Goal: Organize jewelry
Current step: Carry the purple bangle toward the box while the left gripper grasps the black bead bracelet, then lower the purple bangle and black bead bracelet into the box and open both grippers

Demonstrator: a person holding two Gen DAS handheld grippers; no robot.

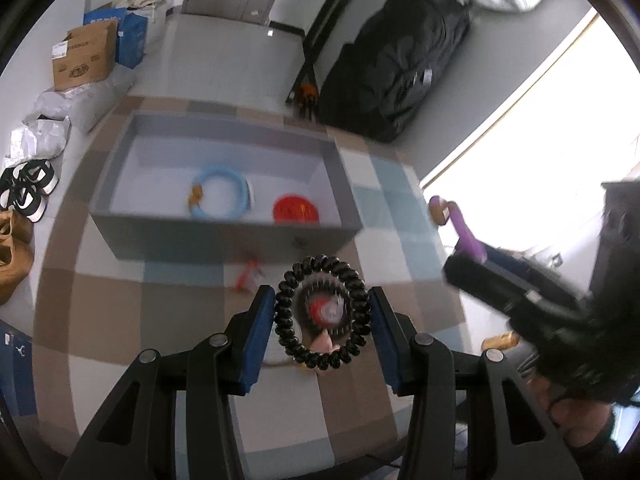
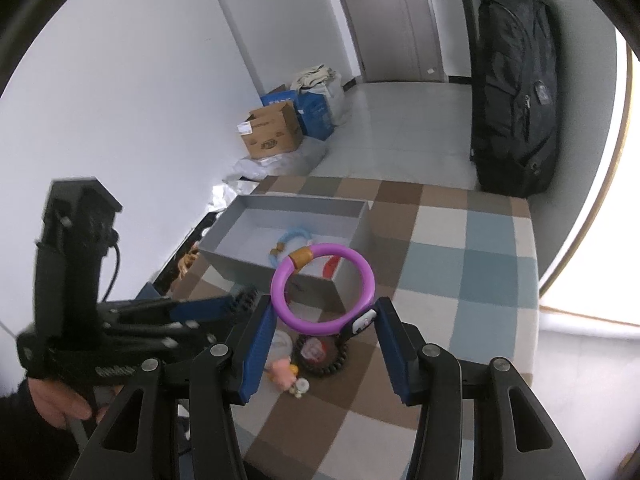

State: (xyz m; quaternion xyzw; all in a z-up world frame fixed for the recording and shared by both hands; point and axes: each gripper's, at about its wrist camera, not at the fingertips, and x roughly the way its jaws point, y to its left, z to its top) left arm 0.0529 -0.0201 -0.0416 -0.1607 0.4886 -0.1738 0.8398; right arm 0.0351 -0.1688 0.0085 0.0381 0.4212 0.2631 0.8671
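Both grippers [image 1: 322, 314] [image 2: 324, 312] pinch rings, black coil [image 1: 322, 314] left, purple bangle [image 2: 322, 288] right; carry them level, releasing over the box [image 1: 224, 236].

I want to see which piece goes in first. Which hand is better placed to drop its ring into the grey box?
Probably the left: its black coil ring faces the grey box head-on, just short of its wall. The right's purple ring sits off the box's corner.

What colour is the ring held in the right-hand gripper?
The ring is purple with a tan band, seen best from the right wrist view.
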